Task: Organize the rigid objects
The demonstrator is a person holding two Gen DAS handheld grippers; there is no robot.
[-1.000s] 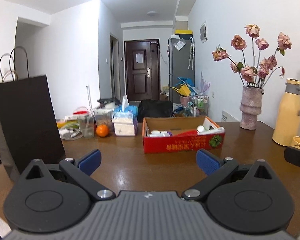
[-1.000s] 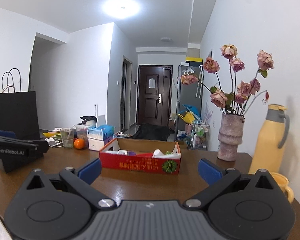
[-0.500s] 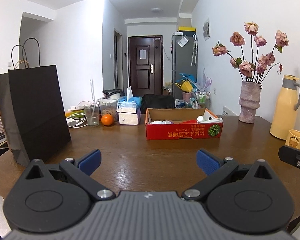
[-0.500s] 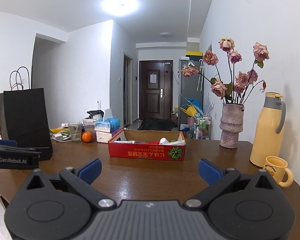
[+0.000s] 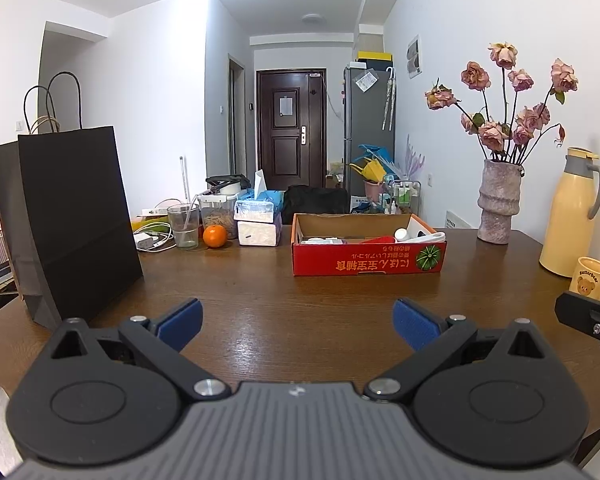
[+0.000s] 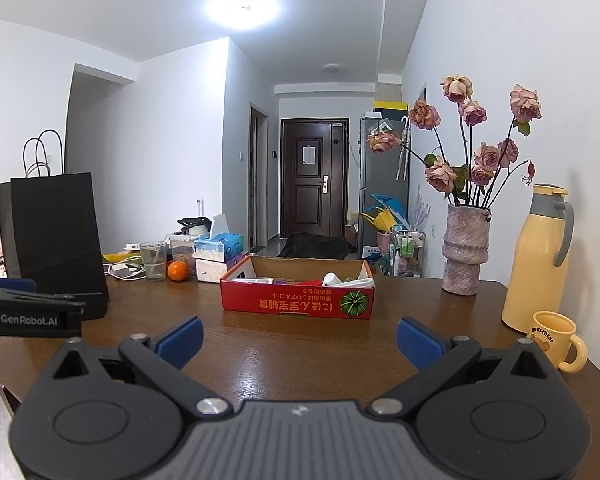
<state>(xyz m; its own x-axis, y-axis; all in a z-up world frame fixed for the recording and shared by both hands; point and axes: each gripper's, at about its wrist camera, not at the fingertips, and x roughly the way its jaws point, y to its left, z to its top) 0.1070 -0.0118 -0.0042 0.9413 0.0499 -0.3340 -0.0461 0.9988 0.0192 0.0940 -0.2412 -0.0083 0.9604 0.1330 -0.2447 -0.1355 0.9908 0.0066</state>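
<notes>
A red cardboard box [image 5: 368, 262] [image 6: 296, 302] sits mid-table with several small items inside, among them a white bottle cap and a red piece. My left gripper [image 5: 298, 322] hovers over the near part of the wooden table [image 5: 284, 312], open, with nothing between its blue pads. My right gripper [image 6: 300, 340] is likewise open and empty, held well short of the box. The left gripper's body [image 6: 28, 314] shows at the left edge of the right wrist view, and the right gripper's body [image 5: 592, 320] shows at the right edge of the left wrist view.
A tall black paper bag [image 5: 72, 220] stands at the left. Behind it are a glass [image 5: 183, 226], an orange [image 5: 215, 236] and tissue boxes [image 5: 259, 220]. On the right stand a vase of dried roses [image 5: 498, 204], a yellow thermos [image 5: 570, 216] and a yellow mug [image 6: 554, 340].
Both grippers have pulled back from the box toward the table's near edge, so more tabletop, the bag and the mug show. Both stayed open.
</notes>
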